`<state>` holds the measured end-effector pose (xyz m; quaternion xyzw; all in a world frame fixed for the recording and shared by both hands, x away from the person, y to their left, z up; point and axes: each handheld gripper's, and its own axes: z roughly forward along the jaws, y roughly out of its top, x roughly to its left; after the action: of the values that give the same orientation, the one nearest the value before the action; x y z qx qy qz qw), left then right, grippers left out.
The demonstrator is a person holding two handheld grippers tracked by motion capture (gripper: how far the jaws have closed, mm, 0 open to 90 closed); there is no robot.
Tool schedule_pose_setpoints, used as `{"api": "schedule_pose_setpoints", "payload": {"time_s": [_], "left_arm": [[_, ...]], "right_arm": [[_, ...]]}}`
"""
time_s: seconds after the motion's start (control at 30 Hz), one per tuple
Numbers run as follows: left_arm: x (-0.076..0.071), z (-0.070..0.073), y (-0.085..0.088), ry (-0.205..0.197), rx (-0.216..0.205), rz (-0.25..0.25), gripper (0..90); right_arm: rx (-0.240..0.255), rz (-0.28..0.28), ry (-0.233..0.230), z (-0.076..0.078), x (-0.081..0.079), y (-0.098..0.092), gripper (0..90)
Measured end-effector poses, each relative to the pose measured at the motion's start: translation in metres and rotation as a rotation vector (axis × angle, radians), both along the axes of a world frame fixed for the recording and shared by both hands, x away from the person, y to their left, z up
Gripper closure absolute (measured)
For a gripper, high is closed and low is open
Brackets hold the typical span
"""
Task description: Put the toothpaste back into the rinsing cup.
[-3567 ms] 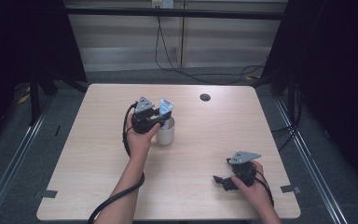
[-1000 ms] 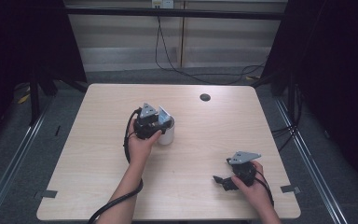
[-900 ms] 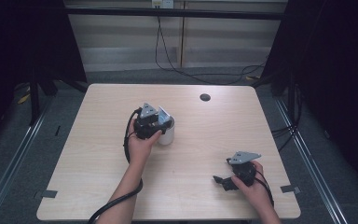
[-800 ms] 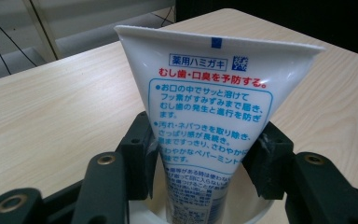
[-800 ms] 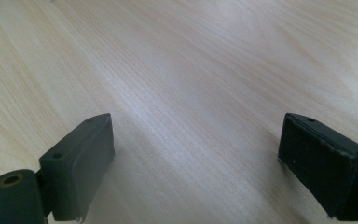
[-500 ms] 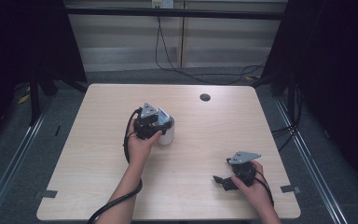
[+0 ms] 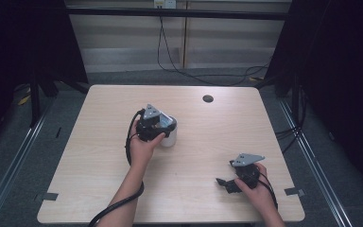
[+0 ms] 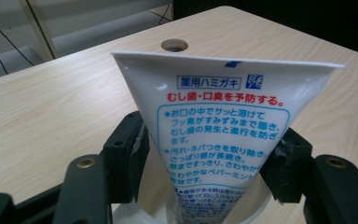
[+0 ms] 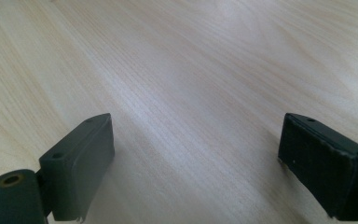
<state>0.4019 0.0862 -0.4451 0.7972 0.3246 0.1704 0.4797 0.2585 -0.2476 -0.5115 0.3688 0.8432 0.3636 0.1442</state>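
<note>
Left gripper view: left gripper [image 8: 205, 158] jaws, just opening, released toothpaste tube [image 8: 219, 116] standing in white cup [image 7: 168, 133]; next, lift clear. Right gripper [image 9: 200, 172] wide open, empty.

A cup [image 7: 169, 135] is placed left of ctr on the table [image 7: 99, 156], w/ a tube [image 8: 223, 121] stood upright in it. The left gripper [image 7: 157, 124] is set over the cup, one jaw at each side of the tube. A hole [image 7: 208, 98] is seen upper ctr-right. The right gripper [image 7: 223, 182] is rested at lower right, well apart.
</note>
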Motion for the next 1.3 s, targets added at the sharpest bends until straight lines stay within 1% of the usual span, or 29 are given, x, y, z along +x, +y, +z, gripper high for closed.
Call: {"api": "schedule_pose_setpoints", "payload": {"time_s": [0.3, 0.5, 0.77, 0.93, 1.07, 1.1, 1.17, 1.2, 1.3], "left_arm": [[0.0, 0.003, 0.0, -0.005, 0.008, -0.005, 36.9], [0.001, 0.005, 0.0, -0.011, 0.013, -0.003, 37.1], [0.001, 0.009, 0.001, -0.011, 0.004, -0.007, 37.7], [0.002, 0.01, 0.002, -0.002, -0.003, -0.007, 37.1], [0.002, 0.011, 0.002, -0.001, -0.007, -0.008, 34.2], [0.002, 0.012, 0.002, -0.001, -0.002, -0.011, 34.2], [0.002, 0.012, 0.001, 0.005, -0.005, -0.016, 32.7], [0.002, 0.013, 0.001, 0.001, 0.001, -0.02, 32.4], [0.002, 0.013, 0.001, 0.002, -0.008, -0.024, 30.2]], "right_arm": [[0.0, 0.0, 0.0, 0.0, 0.0, 0.0, 9.9], [0.0, 0.0, 0.0, 0.0, 0.0, 0.0, 9.9], [0.0, 0.0, 0.0, 0.0, 0.0, 0.0, 9.9], [0.0, 0.0, 0.0, 0.0, 0.0, 0.0, 9.9], [0.0, 0.0, 0.0, 0.0, 0.0, 0.0, 9.9], [0.0, 0.0, 0.0, 0.0, 0.0, 0.0, 9.9], [0.0, 0.0, 0.0, 0.0, 0.0, 0.0, 9.9], [0.0, 0.0, 0.0, 0.0, 0.0, 0.0, 9.9], [0.0, 0.0, 0.0, 0.0, 0.0, 0.0, 9.9]]}}
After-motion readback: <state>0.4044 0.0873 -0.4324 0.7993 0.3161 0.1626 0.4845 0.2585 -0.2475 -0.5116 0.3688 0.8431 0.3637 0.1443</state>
